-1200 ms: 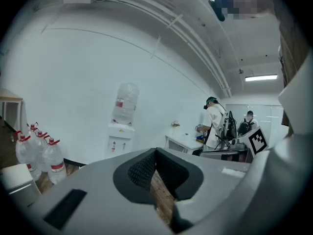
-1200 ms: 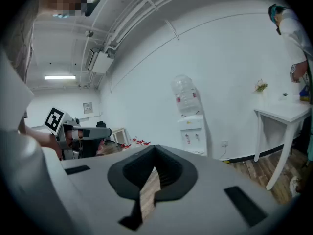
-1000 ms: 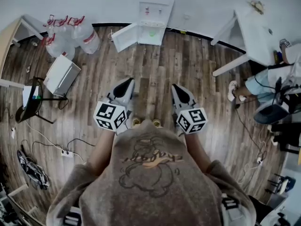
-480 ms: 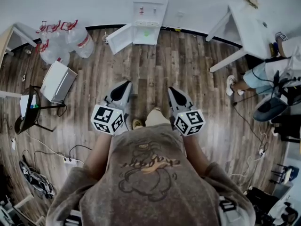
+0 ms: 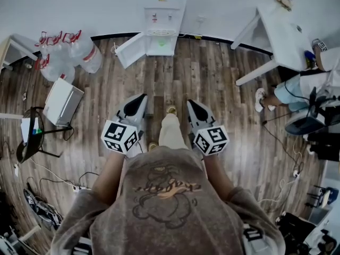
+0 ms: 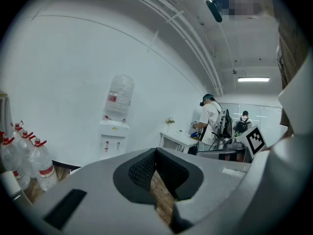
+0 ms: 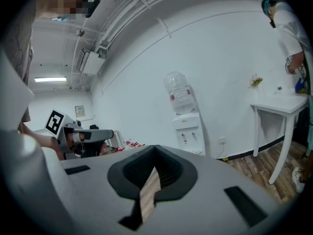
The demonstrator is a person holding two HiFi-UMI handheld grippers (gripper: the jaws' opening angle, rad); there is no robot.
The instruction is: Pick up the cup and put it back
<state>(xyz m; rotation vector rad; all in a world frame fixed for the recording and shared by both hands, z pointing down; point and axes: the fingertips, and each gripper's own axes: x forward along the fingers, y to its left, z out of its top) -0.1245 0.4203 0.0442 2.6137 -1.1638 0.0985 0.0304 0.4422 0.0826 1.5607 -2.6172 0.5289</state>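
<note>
- Left gripper (image 6: 156, 151): jaws shut tip to tip, nothing held; only a sliver of floor (image 5: 212, 73) visible through the notch behind the tips.
- Right gripper (image 7: 155, 148): jaws likewise closed together, empty.
- Head view only: both grippers held out side by side, apart, over the middle of the floor, pointing toward the far wall, with a trouser leg (image 5: 171, 133) between them.
- Head view only: dispenser (image 5: 161, 4) at the floor's far edge, its lower door (image 5: 130, 49) swung open to the left. Inside that lower compartment a pale green patch, too small to identify.
- Cup: not made out in any view.
- Gripper views only: a big clear bottle (image 6: 119, 97) standing on the dispenser's top, fill level unreadable.
- Jugs (image 5: 66, 52) with red tops clustered at the floor's far left corner. From above in the head view, from the side in the left gripper view.
- Box (image 5: 62, 101) and chair (image 5: 32, 134) near the floor's left edge, in the head view alone.
- Table (image 5: 281, 25) at the far right corner, a person (image 5: 313, 84) beside it, upright at the table's edge in the left gripper view.
- Right gripper view only: a small sprig (image 7: 256, 81) on the table top.
</note>
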